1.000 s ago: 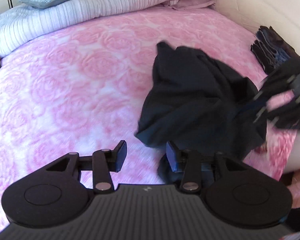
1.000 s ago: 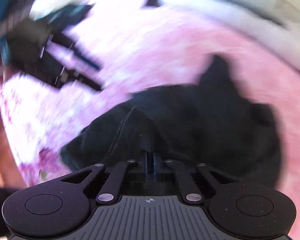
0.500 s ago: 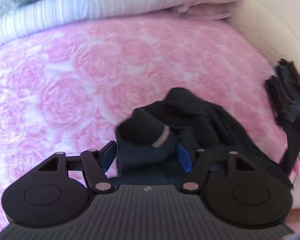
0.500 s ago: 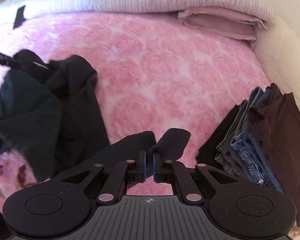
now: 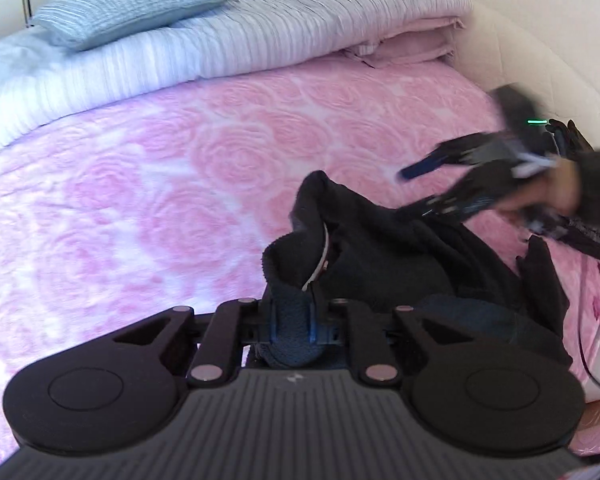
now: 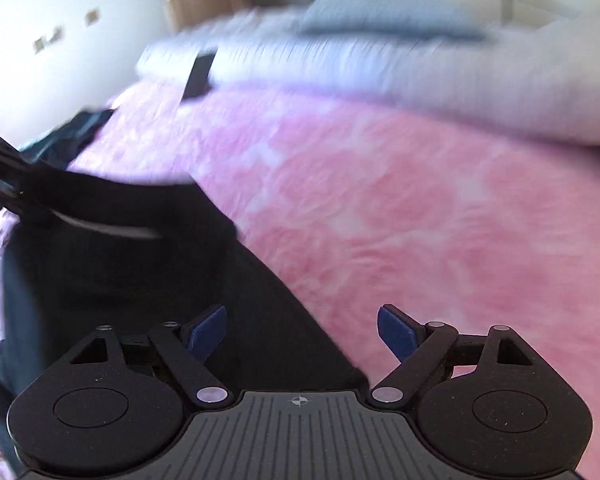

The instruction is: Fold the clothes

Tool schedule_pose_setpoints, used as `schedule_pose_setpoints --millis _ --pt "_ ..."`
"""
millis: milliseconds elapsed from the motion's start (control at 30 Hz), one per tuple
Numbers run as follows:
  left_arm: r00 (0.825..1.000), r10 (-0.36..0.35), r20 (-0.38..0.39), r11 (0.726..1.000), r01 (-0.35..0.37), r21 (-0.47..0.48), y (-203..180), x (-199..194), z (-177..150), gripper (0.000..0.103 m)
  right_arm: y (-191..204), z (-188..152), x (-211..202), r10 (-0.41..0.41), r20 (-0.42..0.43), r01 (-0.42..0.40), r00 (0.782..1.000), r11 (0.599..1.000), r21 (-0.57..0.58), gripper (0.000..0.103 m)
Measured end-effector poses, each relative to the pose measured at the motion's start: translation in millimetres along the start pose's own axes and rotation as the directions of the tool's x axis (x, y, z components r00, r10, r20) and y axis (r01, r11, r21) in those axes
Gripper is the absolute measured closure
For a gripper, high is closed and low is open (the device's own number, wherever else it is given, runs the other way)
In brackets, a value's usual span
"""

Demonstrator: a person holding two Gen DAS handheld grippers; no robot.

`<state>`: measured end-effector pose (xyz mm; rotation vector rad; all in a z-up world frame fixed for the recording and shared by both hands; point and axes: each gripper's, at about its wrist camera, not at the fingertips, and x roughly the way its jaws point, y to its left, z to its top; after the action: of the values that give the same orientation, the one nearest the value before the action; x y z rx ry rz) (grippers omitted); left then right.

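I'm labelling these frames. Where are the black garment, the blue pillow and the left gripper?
black garment (image 5: 400, 264): left wrist view, on its bunched middle.
blue pillow (image 5: 128, 4): left wrist view, on its top face.
left gripper (image 5: 294, 322): left wrist view, between its fingertips, closing on the garment.

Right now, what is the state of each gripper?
Left gripper: closing on the dark garment, cloth between its pads.
Right gripper: opening, nothing gripped.

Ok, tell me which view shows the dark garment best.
The left wrist view: the dark garment is sharp there, crumpled on the pink bedspread, a fold between the closing jaws of the left gripper. The right wrist view shows only a blurred dark mass.
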<state>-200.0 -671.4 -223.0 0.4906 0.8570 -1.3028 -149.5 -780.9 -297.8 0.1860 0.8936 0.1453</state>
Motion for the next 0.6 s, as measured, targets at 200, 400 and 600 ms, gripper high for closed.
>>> schedule_pose_setpoints --millis 200,400,600 --pt "0.999 0.020 0.045 1.000 -0.021 0.016 11 -19 -7 0.092 -2 7 27 0.146 -0.109 -0.146 0.983 0.989 0.008 0.099" --pt "0.976 0.103 0.192 0.989 -0.121 0.081 15 -89 36 0.092 60 40 -93 -0.112 0.172 0.135 0.979 0.983 -0.125 0.099" --pt "0.935 0.090 0.343 0.973 -0.155 0.169 -1 -181 58 0.092 169 53 -203 -0.286 0.409 0.384 0.866 0.906 -0.179 0.099"
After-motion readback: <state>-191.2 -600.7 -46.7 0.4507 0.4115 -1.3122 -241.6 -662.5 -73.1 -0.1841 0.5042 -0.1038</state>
